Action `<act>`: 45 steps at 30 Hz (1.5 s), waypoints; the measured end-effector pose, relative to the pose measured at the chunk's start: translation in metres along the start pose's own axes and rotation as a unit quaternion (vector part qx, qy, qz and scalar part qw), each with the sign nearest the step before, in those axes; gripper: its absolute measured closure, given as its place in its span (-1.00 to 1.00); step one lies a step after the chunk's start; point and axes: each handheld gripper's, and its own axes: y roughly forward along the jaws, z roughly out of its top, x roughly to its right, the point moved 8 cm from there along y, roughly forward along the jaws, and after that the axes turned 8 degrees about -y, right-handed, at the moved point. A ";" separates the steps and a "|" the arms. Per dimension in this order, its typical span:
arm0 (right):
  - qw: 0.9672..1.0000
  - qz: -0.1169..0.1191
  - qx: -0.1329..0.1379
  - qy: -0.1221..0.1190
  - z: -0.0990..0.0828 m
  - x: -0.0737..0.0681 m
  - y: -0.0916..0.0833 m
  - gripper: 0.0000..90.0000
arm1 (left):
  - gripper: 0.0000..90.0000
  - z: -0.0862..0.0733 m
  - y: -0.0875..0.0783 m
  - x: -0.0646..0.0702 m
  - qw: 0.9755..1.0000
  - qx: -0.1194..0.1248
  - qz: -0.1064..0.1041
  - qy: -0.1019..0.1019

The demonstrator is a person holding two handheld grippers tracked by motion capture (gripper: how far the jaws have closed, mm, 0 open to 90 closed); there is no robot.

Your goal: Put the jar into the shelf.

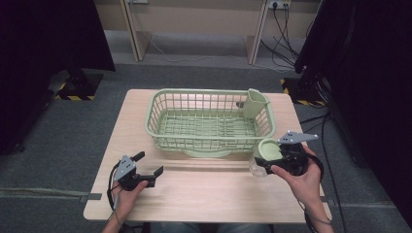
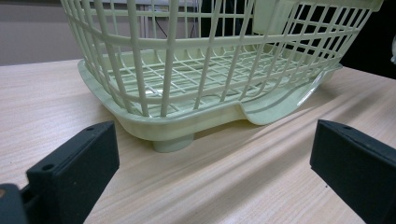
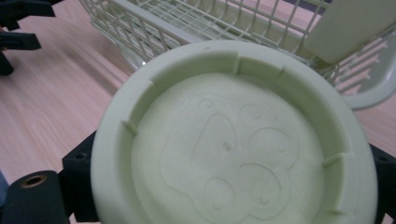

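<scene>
A pale green plastic basket (image 1: 210,91) stands on the wooden table (image 1: 204,191), with a solid green cutlery pocket (image 1: 255,103) hooked in its far right corner. My right gripper (image 1: 267,159) is shut on a clear container with a pale green round cap (image 1: 268,149), held tilted just off the basket's near right corner. In the right gripper view the cap (image 3: 233,149) faces the camera, a black jaw on each side, with the basket (image 3: 154,28) behind. My left gripper (image 1: 150,163) hovers open near the front left of the table, and its jaws (image 2: 210,172) face the basket's base (image 2: 168,128), holding nothing.
The basket holds nothing but its pocket (image 3: 350,23). Bare tabletop lies in front of the basket between the two hands. Grey carpet surrounds the table, and dark curtains, stands and cables sit at both sides.
</scene>
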 end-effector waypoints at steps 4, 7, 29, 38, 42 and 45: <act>1.000 0.009 0.006 -0.009 0.010 -0.007 -0.001 -0.74 | -0.98 0.000 0.000 0.000 1.000 0.000 -0.001 -0.001; 1.000 0.012 0.010 -0.014 0.017 -0.010 -0.001 -0.74 | -0.98 0.000 0.000 0.000 1.000 0.001 -0.001 -0.001; 0.997 0.027 0.058 -0.049 0.082 -0.028 -0.012 -0.74 | -0.98 0.000 0.000 0.000 1.000 0.000 -0.001 -0.001; 0.995 0.023 0.081 -0.053 0.113 -0.027 -0.012 -0.74 | -0.98 0.000 0.000 -0.001 1.000 0.001 -0.001 -0.002; 0.994 0.021 0.091 -0.051 0.126 -0.025 -0.009 -0.74 | -0.98 0.000 0.000 -0.001 1.000 0.002 -0.001 -0.002; 0.994 0.020 0.098 -0.047 0.135 -0.023 -0.005 -0.74 | -0.98 0.000 0.000 -0.001 1.000 0.002 -0.001 -0.002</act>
